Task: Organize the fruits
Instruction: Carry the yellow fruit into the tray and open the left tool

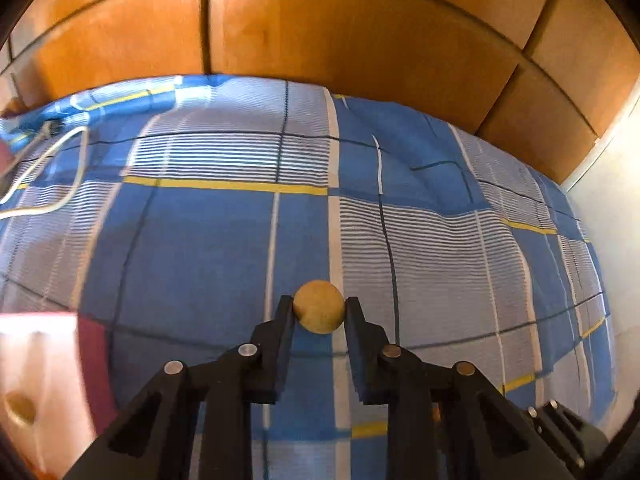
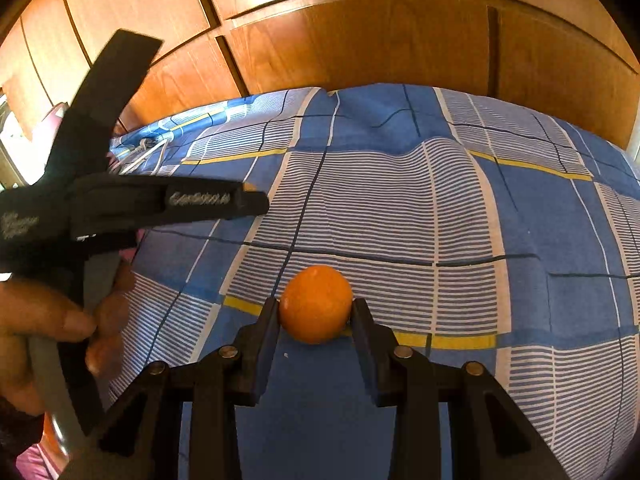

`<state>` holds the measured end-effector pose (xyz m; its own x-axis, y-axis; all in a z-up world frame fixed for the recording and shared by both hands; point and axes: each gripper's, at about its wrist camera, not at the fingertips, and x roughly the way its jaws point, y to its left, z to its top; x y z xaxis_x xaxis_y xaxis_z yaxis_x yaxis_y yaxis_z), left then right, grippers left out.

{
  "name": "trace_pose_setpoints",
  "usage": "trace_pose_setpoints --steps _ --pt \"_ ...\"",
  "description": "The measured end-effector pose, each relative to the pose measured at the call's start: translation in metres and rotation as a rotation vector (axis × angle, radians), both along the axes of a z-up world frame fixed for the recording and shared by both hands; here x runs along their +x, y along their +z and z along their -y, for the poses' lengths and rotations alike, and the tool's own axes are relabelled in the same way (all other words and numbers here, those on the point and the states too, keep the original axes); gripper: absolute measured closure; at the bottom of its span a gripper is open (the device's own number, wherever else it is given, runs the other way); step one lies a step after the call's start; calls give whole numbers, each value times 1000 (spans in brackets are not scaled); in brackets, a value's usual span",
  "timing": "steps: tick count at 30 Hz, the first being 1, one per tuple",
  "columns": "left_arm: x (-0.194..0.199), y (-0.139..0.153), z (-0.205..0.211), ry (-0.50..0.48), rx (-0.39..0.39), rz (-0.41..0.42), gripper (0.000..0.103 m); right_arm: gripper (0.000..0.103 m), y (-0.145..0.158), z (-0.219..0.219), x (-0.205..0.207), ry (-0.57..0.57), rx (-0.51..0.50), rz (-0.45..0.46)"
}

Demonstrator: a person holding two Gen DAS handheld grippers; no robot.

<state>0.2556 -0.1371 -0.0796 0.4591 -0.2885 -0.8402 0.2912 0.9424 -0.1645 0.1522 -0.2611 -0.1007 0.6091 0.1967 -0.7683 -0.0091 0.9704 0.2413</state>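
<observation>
Two fruits were held at the same moment, one in each gripper. The left gripper (image 1: 319, 307) had its jaws closed on a small tan fruit (image 1: 319, 306), round and dull in colour, pinched at the tips of the jaws above the bed (image 1: 200, 248). The right gripper (image 2: 315, 309) had its jaws closed on an orange (image 2: 315, 309), also at the tips. The bed was covered with a blue checked sheet with white stripes and yellow lines. A white cable (image 1: 64, 168) lay on the sheet at the far left side. Behind the bed stood a brown wooden wardrobe (image 1: 340, 40). In the right wrist view, the person's hand (image 2: 44, 328) gripped the handle of the left gripper.
</observation>
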Motion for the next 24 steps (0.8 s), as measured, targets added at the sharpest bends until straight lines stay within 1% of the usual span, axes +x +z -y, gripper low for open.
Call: trace_pose_setpoints --steps 1,5,7,11,18,24 --pt "-6 5 -5 1 -8 6 78 67 0 -1 -1 1 -3 -2" --pt "-38 33 -30 24 4 69 78 67 5 -9 -7 16 -8 6" --pt "-59 47 -49 45 20 111 78 67 7 -16 -12 30 -5 10" --pt "-98 64 -88 92 39 168 78 67 12 -32 -23 60 -1 20" --pt "-156 70 -156 198 74 199 78 67 20 -66 -42 124 -7 32" --pt "-189 56 -196 284 78 183 77 67 28 -101 -60 191 -31 48"
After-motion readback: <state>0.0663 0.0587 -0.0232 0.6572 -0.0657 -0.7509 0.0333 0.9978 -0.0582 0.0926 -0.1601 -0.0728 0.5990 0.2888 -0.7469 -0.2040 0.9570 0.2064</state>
